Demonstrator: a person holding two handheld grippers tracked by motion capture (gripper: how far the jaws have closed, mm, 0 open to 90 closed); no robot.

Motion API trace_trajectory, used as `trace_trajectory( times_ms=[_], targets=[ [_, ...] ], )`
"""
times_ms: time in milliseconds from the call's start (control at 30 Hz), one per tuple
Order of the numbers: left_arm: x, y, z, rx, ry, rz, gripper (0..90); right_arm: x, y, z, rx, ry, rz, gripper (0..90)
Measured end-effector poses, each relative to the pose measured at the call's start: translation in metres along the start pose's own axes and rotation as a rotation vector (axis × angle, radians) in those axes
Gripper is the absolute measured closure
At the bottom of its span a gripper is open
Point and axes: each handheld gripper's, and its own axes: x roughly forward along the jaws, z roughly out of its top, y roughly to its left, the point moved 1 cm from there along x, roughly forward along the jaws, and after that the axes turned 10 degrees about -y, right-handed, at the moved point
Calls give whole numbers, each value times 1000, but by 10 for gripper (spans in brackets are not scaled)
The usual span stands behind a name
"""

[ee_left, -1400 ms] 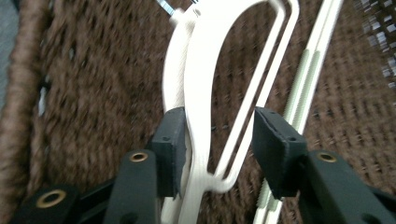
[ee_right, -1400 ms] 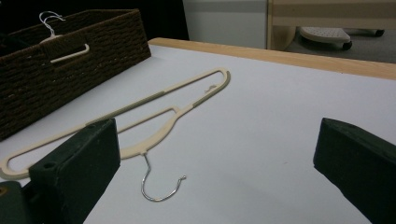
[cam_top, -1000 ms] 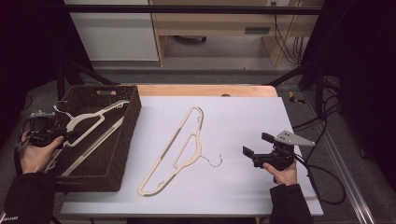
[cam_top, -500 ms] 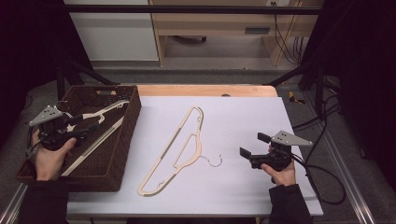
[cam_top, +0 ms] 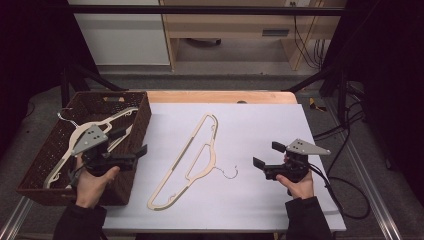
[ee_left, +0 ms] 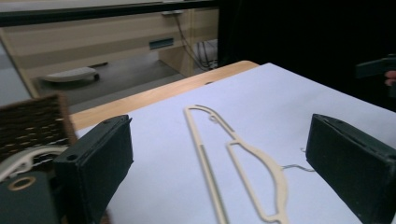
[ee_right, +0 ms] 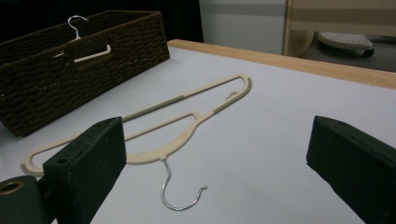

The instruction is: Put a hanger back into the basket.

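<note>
1. Far left, the wicker basket (cam_top: 131,107) sits on the table's left edge, and a cream hanger (cam_top: 65,145) lies inside it, its hook up at the far corner.

2. Here's the change: the left gripper (cam_top: 131,152), which a second ago sat back over the basket's outer side, has swung across and now pokes out past the basket's inner wall, aimed at the white tabletop (cam_top: 260,120). Its jaws stand wide apart with nothing between them. In the left gripper view, the table hanger lies framed between the two black pads.

3. Centre table, the second hanger (cam_top: 192,155) lies flat on the white surface, slanting from near-left to far-centre, its wire hook (cam_top: 227,172) curling toward the right side. It has not moved over the last second.

4. On the right, the right gripper (cam_top: 265,156) hovers low just beside that hook and has barely shifted. Its jaws are spread wide and empty too; in the right gripper view the hook (ee_right: 180,196) sits between them, close in.

5. My read: both claws now face the table hanger from opposite sides, so that looks like the piece in play, likely a two-handed pickup, though nothing is touched yet.
</note>
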Motion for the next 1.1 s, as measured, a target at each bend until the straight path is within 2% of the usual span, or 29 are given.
trace_trajectory(
  times_ms=[67, 167, 267, 333, 467, 500, 567, 633, 733, 867, 900, 933, 967, 1000, 1033, 1100],
  targets=[
    [5, -10, -5, -14, -7, -33, 72, 1, 1, -1, -2, -1, 2, 53],
    [16, -27, -15, 0, 12, -73, 72, 6, 4, -1, -1, 5, 1, 60],
    [21, -34, -21, 5, 29, -83, 73, 10, 6, -2, -13, 13, 11, 68],
    [27, -40, -28, 12, 57, -105, 73, 16, 8, -4, -24, 28, 13, 73],
    [37, -51, -39, 2, 77, -138, 74, 30, 17, -7, -20, 45, 40, 107],
    [42, -54, -46, 12, 97, -150, 74, 33, 19, -9, -25, 53, 42, 112],
    [45, -55, -49, 17, 107, -153, 74, 40, 23, -11, -25, 68, 48, 140],
    [50, -55, -55, 20, 141, -155, 72, 43, 24, -12, -27, 71, 53, 155],
    [54, -55, -60, 13, 157, -161, 74, 53, 29, -14, -36, 94, 68, 208],
    [57, -55, -65, 10, 165, -156, 79, 70, 33, -19, -64, 137, 82, 285],
    [58, -56, -66, 10, 171, -156, 80, 78, 34, -23, -70, 164, 87, 330],
    [59, -56, -67, 10, 176, -158, 80, 78, 34, -23, -70, 164, 87, 330],
    [60, -56, -68, 6, 177, -162, 81, 88, 36, -28, -86, 194, 89, 369],
    [60, -56, -69, 5, 177, -165, 81, 88, 36, -28, -86, 194, 89, 369],
    [61, -57, -70, 3, 179, -168, 84, 96, 37, -34, -97, 231, 99, 419],
    [64, -57, -73, -2, 184, -169, 84, 99, 38, -37, -101, 238, 101, 444]
  ],
)
